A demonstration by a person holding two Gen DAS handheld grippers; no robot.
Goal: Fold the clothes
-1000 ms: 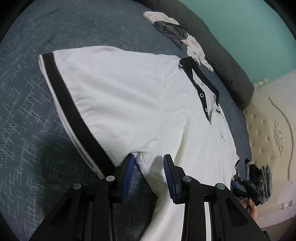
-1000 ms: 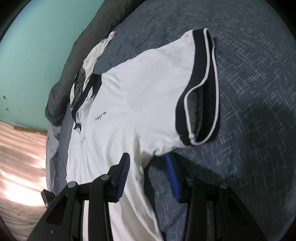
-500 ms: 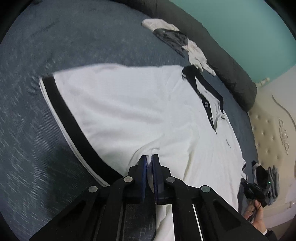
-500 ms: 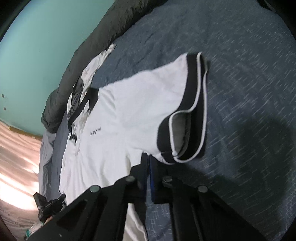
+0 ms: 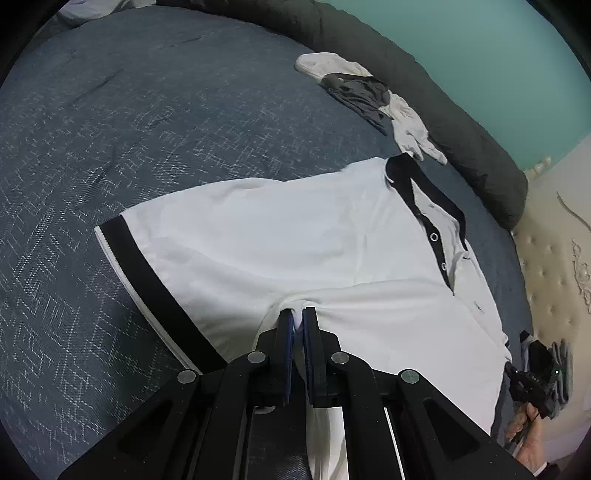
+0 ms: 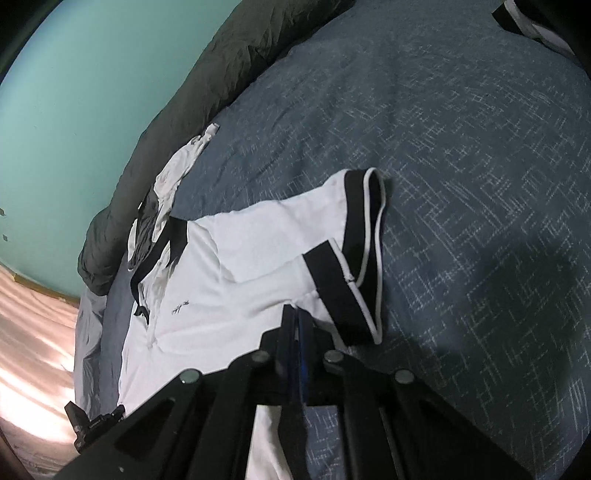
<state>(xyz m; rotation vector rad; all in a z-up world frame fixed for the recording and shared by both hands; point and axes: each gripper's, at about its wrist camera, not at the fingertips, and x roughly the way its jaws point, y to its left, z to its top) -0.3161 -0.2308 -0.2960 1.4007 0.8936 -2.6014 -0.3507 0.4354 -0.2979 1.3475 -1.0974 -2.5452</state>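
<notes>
A white polo shirt (image 5: 295,236) with black collar and black sleeve bands lies spread on the blue bedspread (image 5: 110,122). My left gripper (image 5: 297,314) is shut on the shirt's fabric at one underarm, beside the black-banded sleeve (image 5: 159,288). In the right wrist view the same polo shirt (image 6: 229,280) shows from the other side. My right gripper (image 6: 294,312) is shut on its fabric at the other underarm, and that sleeve (image 6: 354,258) is lifted and folded over. The other gripper (image 5: 535,373) and the hand holding it show at the left wrist view's lower right.
A heap of white and grey clothes (image 5: 369,96) lies by the dark rolled duvet (image 5: 461,122) along the teal wall (image 5: 461,48). A cream tufted headboard (image 5: 554,258) stands at the right. Another black-and-white garment (image 6: 532,26) peeks in at the right wrist view's top right.
Both grippers closed on the shirt at the underarms. They then drew the fabric up and inward, so the shirt bunches at the pads and the right-view sleeve has folded over.
</notes>
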